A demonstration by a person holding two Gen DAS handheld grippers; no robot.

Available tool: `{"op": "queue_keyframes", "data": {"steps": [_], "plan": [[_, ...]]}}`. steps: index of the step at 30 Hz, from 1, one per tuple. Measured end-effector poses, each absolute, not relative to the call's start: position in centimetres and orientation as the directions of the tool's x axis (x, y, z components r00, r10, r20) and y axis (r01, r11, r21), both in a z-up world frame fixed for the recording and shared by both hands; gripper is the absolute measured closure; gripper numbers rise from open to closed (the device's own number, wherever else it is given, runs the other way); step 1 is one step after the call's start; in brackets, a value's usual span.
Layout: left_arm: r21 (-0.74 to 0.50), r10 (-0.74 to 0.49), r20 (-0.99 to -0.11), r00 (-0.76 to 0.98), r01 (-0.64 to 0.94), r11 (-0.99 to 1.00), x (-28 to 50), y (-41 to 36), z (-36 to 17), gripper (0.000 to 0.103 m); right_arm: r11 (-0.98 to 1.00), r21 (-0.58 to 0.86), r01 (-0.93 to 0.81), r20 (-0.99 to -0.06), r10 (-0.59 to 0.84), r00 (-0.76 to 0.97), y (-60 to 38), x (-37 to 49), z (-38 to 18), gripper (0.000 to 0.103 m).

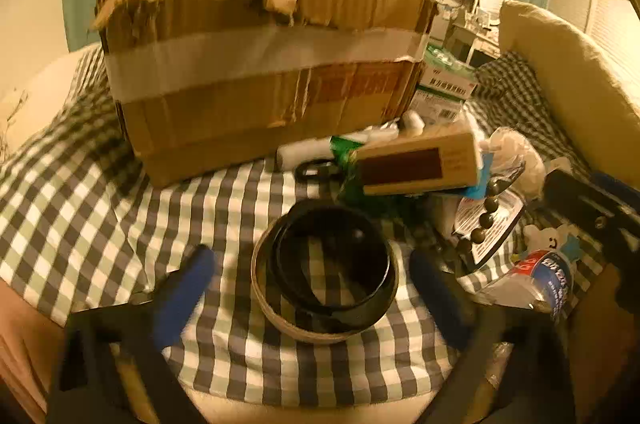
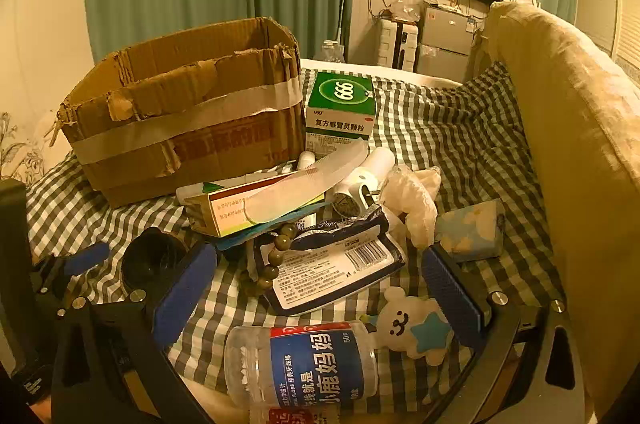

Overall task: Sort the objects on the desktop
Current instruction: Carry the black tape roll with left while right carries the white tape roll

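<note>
In the left wrist view a roll of tape (image 1: 280, 320), tan outside and black inside, lies flat on the checked cloth (image 1: 100, 224). My left gripper (image 1: 316, 290) is open around it, one blue finger on each side, neither pad touching. The same roll (image 2: 154, 260) appears at the left of the right wrist view. My right gripper (image 2: 320, 284) is open wide over a flat barcode packet (image 2: 336, 268). Between its fingers lie a clear floss bottle with a blue label (image 2: 304, 364) and a small white bear toy (image 2: 412, 324). A torn cardboard box (image 2: 188, 112) stands behind.
A heap lies right of the box: green medicine box (image 2: 340, 108), white comb (image 2: 308, 180), slim carton (image 2: 224, 212), bead bracelet (image 2: 276, 256), crumpled plastic (image 2: 416, 200), blue tissue pack (image 2: 472, 230). A pale cushion (image 2: 580, 144) walls the right side.
</note>
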State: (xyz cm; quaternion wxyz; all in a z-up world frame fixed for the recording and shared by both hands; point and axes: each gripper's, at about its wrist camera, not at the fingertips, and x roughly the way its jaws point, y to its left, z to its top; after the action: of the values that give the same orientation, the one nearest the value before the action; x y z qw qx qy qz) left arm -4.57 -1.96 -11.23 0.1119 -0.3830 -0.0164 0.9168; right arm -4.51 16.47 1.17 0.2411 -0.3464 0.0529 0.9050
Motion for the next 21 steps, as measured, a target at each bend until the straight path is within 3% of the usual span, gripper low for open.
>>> {"op": "queue_keyframes", "data": {"steps": [1,6,16,21], "plan": [[-0.126,0.236,-0.698,-0.676,-0.209,-0.970,-4.6,-1.9,-11.2,0.038,-0.878,-0.070,-0.473,-0.654,0.399,-0.643,16.5,-4.6,1.1,0.000],[-0.090,0.233,-0.697,-0.678,-0.240,-0.967,-4.4,-1.4,-10.9,0.039,-0.881,-0.073,-0.468,-0.661,0.394,-0.638,16.4,-4.7,0.8,0.000],[-0.285,0.295,-0.660,-0.691,-0.133,-0.949,-5.5,-6.3,-7.8,0.039,-0.912,-0.044,-0.408,-0.672,0.329,-0.663,15.2,-4.9,0.5,0.000],[-0.262,0.268,-0.627,-0.731,-0.126,-0.957,-5.6,-7.9,-6.0,0.039,-0.951,-0.039,-0.306,-0.695,0.246,-0.676,12.7,-6.2,-0.7,0.000]]}}
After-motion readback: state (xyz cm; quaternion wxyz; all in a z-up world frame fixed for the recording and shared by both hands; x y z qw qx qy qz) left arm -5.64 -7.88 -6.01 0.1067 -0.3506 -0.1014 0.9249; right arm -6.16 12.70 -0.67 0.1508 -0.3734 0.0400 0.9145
